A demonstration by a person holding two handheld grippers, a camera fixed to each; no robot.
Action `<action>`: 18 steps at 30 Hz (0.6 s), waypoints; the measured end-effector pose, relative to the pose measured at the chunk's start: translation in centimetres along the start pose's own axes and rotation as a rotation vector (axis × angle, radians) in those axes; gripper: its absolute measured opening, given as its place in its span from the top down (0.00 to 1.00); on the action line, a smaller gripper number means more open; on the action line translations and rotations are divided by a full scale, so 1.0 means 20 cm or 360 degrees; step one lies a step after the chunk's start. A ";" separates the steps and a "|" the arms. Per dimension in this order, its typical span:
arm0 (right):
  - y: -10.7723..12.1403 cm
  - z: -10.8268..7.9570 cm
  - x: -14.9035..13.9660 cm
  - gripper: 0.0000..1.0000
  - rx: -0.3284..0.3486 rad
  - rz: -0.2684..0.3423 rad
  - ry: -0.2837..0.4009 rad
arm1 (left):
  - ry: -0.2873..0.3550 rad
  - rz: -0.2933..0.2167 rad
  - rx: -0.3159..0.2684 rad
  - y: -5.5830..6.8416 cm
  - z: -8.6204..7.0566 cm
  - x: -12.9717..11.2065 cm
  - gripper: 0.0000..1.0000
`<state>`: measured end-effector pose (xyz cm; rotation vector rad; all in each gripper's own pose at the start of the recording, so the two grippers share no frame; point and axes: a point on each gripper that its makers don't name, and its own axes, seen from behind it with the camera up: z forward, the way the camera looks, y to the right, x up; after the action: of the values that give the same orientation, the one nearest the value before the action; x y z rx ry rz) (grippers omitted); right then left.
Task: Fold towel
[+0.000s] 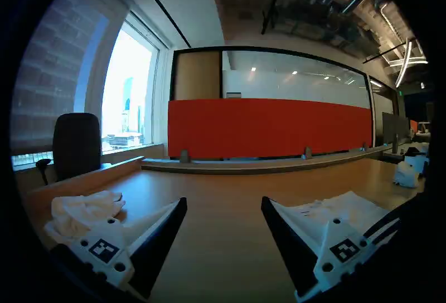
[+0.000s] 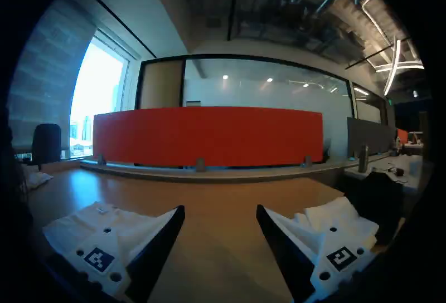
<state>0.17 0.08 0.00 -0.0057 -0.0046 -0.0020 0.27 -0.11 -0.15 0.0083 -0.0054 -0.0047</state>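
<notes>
left tongs and right tongs gape wide, empty — crumpled towel on the table.

Wooden desk, right tool spread wide, towel behind one finger, red divider beyond

A red panel stood behind the wooden desk, a bright window and black chair to its left, a glass wall above it.

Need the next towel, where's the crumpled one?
Left gripper view: the crumpled towel lies on the desk at far left, just beyond a finger of the left claw, near the black chair.
</notes>
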 end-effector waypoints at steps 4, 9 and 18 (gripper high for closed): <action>0.00 -0.01 0.06 0.01 -0.0004 0.0005 -0.0007 | -0.0014 -0.0021 -0.0003 0.01 -0.01 0.05 0.01; 0.00 -0.02 0.22 0.01 -0.0012 0.0003 -0.0006 | -0.0026 -0.0036 -0.0013 0.02 -0.01 0.18 0.01; 0.02 -0.06 0.57 0.01 -0.0028 0.0007 -0.0007 | -0.0048 -0.0015 -0.0033 0.02 -0.05 0.54 0.01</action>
<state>11.62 0.39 -1.07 -0.0234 -0.0089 0.0022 11.02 0.30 -1.09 -0.0127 -0.0352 -0.0144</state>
